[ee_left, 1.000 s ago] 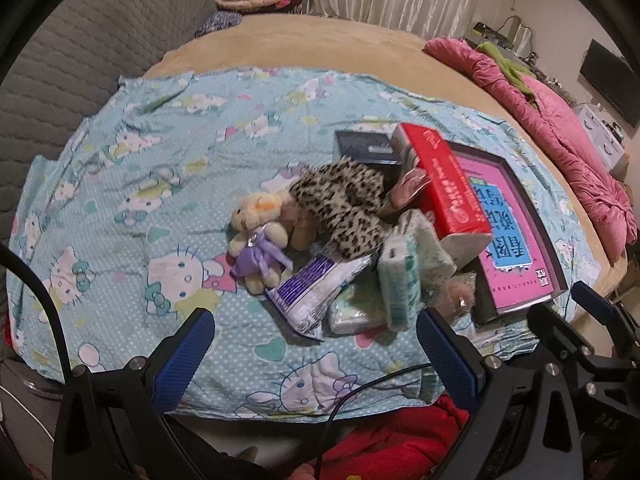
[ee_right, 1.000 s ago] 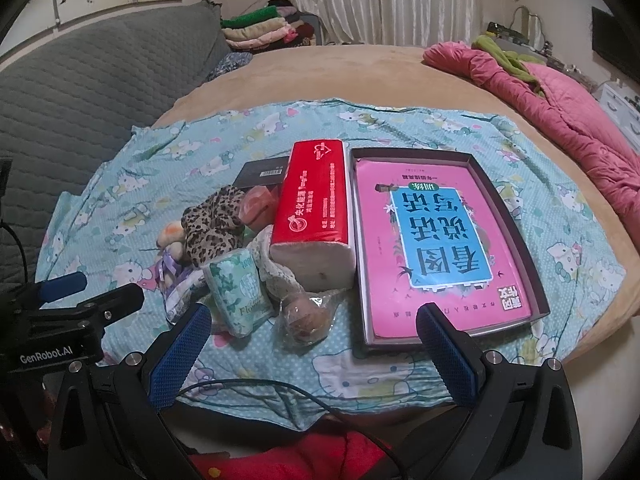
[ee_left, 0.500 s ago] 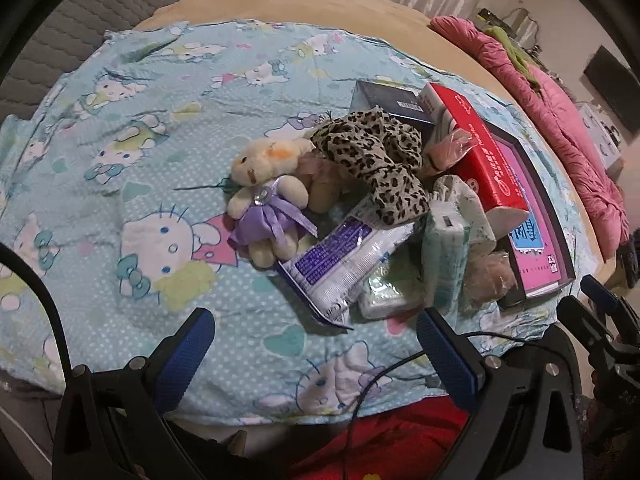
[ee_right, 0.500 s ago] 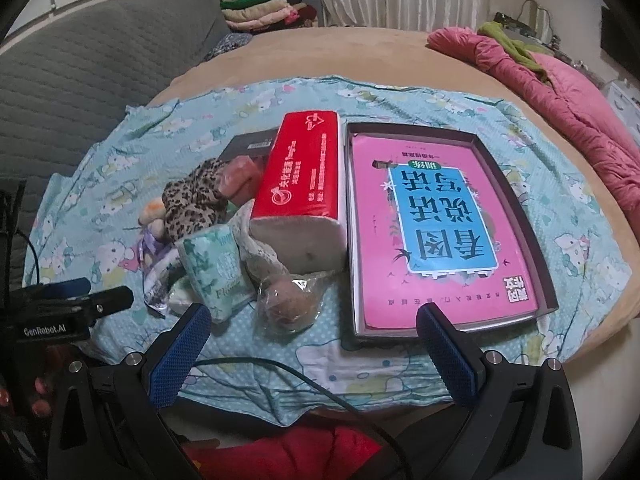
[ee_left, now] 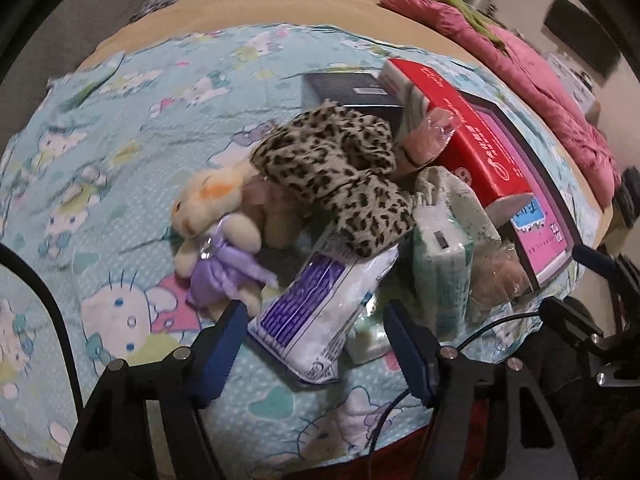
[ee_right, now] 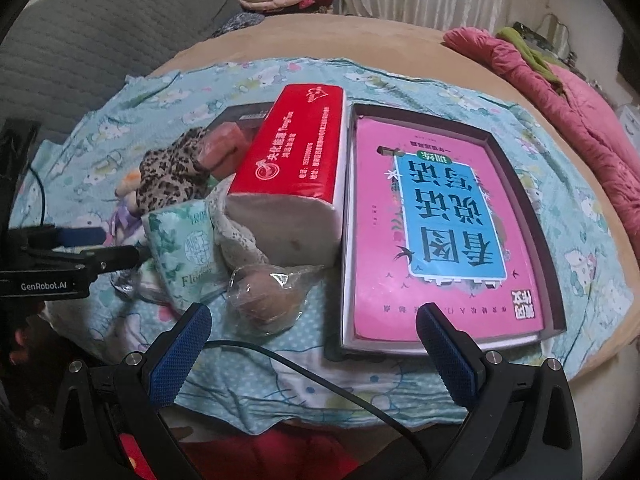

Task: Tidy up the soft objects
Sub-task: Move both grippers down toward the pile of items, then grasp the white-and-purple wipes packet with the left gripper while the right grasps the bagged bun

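Your left gripper (ee_left: 310, 340) has just been narrowing its jaws; they're still spread, and the white-and-purple wipes pack (ee_left: 316, 312) sits between the tips, pads apparently not on it, though blur makes that hard to confirm. Your right gripper (ee_right: 312, 344) is spread wide, nothing between the jaws, above the blue cartoon sheet (ee_right: 280, 384). Beyond: wrapped bun (ee_right: 266, 300), green tissue pack (ee_right: 186, 254), plush rabbit (ee_left: 218, 232) beside the leopard-print cloth (ee_left: 336, 176). Further back, red tissue pack (ee_right: 298, 148) against the tray (ee_right: 516, 184) with the pink book (ee_right: 440, 220).
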A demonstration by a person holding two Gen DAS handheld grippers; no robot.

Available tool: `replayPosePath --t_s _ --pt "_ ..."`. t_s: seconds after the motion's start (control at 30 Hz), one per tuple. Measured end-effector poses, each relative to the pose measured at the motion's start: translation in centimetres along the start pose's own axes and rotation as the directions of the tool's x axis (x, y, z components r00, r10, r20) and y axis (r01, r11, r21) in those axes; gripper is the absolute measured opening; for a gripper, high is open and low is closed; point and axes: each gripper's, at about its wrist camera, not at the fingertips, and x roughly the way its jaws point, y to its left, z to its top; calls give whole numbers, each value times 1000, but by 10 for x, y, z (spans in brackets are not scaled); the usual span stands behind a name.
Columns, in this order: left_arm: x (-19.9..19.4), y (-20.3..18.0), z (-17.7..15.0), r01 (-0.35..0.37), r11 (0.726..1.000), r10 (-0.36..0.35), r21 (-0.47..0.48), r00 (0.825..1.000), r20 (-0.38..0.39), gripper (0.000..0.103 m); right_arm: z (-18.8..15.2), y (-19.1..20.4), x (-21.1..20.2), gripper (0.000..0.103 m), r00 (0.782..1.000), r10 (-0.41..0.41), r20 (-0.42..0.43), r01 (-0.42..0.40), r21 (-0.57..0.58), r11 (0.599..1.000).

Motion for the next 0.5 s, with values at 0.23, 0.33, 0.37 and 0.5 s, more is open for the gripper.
replayPosePath --t_s 0.23,0.33,0.37,0.5 --pt "10 -3 8 30 998 -29 51 999 -19 57 2 14 17 97 999 18 -33 -20 -58 998" --pt "14 -1 9 51 997 -49 49 998 -34 55 3 21 26 91 999 26 -48 -29 -75 997" --pt "15 -1 9 51 997 -49 50 998 -35 55 3 23 29 86 998 30 -53 -35 -80 996" --pt "17 1 13 69 997 -67 37 997 -42 55 5 34 39 72 998 24 -55 -30 -116 993"
